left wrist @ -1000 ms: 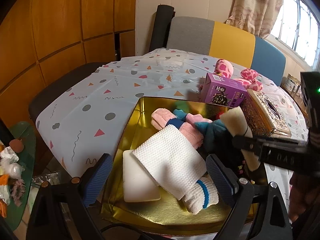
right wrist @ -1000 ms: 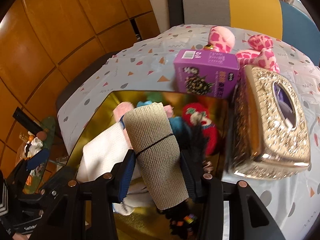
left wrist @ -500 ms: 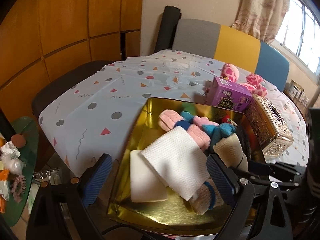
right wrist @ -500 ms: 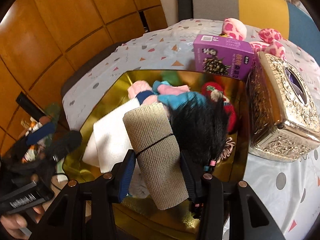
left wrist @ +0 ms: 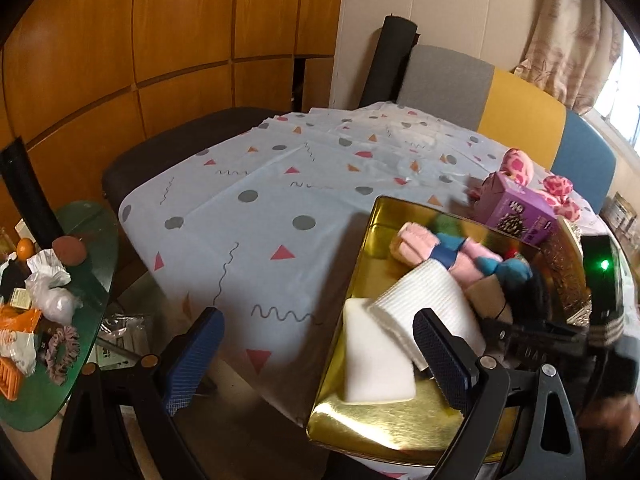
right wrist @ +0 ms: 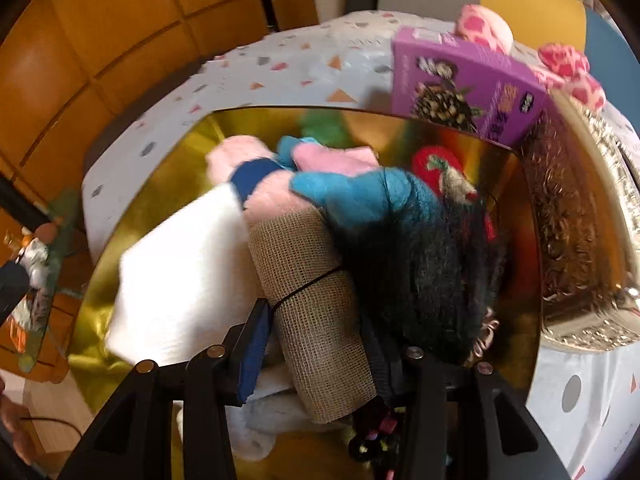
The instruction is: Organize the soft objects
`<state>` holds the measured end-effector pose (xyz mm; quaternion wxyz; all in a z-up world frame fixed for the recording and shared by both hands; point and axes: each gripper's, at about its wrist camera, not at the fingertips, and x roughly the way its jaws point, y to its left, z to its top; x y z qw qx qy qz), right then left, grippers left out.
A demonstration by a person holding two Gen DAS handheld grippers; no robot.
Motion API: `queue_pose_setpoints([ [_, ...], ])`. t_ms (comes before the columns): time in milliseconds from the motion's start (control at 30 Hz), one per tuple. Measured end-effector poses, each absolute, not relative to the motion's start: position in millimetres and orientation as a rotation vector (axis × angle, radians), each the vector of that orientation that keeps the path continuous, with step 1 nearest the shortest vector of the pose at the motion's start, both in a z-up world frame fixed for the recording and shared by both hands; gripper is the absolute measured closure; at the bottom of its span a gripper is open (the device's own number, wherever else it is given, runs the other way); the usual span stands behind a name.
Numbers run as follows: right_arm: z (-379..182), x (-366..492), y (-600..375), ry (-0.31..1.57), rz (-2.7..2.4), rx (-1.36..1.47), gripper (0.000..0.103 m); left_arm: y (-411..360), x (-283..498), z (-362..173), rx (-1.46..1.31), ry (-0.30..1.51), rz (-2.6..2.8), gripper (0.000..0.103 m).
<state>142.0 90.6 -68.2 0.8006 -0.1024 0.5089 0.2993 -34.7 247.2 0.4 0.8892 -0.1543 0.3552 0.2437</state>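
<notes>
right gripper [right wrist: 316, 344]: clamped on burlap roll [right wrist: 312, 304], low in gold tray [right wrist: 516, 264] | left gripper [left wrist: 320, 356]: wide open, empty, beside tray | white cloth [right wrist: 180, 280] touched roll

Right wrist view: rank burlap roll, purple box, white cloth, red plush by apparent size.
1. white cloth
2. burlap roll, inflated by nearness to camera
3. purple box, close to the roll, order unsure
4. red plush, partly hidden

Orange wood-panel wall [left wrist: 120, 52] left, cream wall [left wrist: 440, 4] behind, grey-yellow-blue bench back [left wrist: 508, 100] past the table with patterned cloth [left wrist: 280, 184], beige curtain [left wrist: 568, 28] by bright window [left wrist: 616, 92], green side table [left wrist: 96, 256] left.
</notes>
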Motion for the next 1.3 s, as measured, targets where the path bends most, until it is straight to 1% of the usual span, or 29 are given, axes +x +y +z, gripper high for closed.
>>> queue_pose_setpoints([
  [267, -67.7, 158.2, 94.1, 1.097, 0.633, -0.22, 0.056, 234.6, -25.9, -3.6, -0.295, 0.751, 0.478, 0.007],
  [300, -65.6, 156.7, 92.6, 1.087, 0.646, -0.214, 0.053, 232.6, -25.5, -3.5, -0.288, 0.75, 0.475, 0.007],
  [367, -62.3, 155.3, 87.1, 1.079, 0.662, -0.182, 0.052, 230.5, -24.4, -3.4, -0.282, 0.754, 0.474, 0.007],
  [467, -57.1, 148.6, 77.7, 1.071, 0.676, -0.155, 0.049, 231.1, -24.3, -4.5, -0.286, 0.758, 0.476, 0.007],
  [633, -39.7, 129.2, 66.7, 1.007, 0.675, -0.165, 0.045, 232.6, -24.5, -5.1, -0.294, 0.76, 0.486, 0.006],
  [767, -31.6, 107.2, 64.8, 0.962, 0.71, -0.18, 0.045, 229.4, -25.0, -4.8, -0.282, 0.755, 0.485, 0.004],
  [867, -35.6, 93.8, 67.6, 0.944, 0.716, -0.218, 0.045, 227.2, -24.5, -4.0, -0.282, 0.752, 0.481, 0.004],
  [900, -39.1, 92.0, 70.4, 0.942, 0.708, -0.238, 0.048, 226.0, -24.2, -3.7, -0.282, 0.751, 0.48, 0.004],
  [933, -44.3, 91.6, 74.6, 0.945, 0.687, -0.273, 0.061, 224.9, -23.9, -3.4, -0.28, 0.75, 0.476, 0.004],
  [967, -48.9, 93.5, 77.7, 0.949, 0.671, -0.294, 0.065, 222.5, -23.4, -2.7, -0.275, 0.75, 0.472, 0.003],
  [1167, -60.9, 113.1, 73.9, 0.982, 0.611, -0.272, 0.066, 211.6, -19.5, 0.4, -0.258, 0.745, 0.45, 0.001],
  [1300, -55.3, 112.0, 63.0, 0.983, 0.632, -0.22, 0.066, 203.4, -16.5, 0.8, -0.238, 0.753, 0.432, 0.0],
])
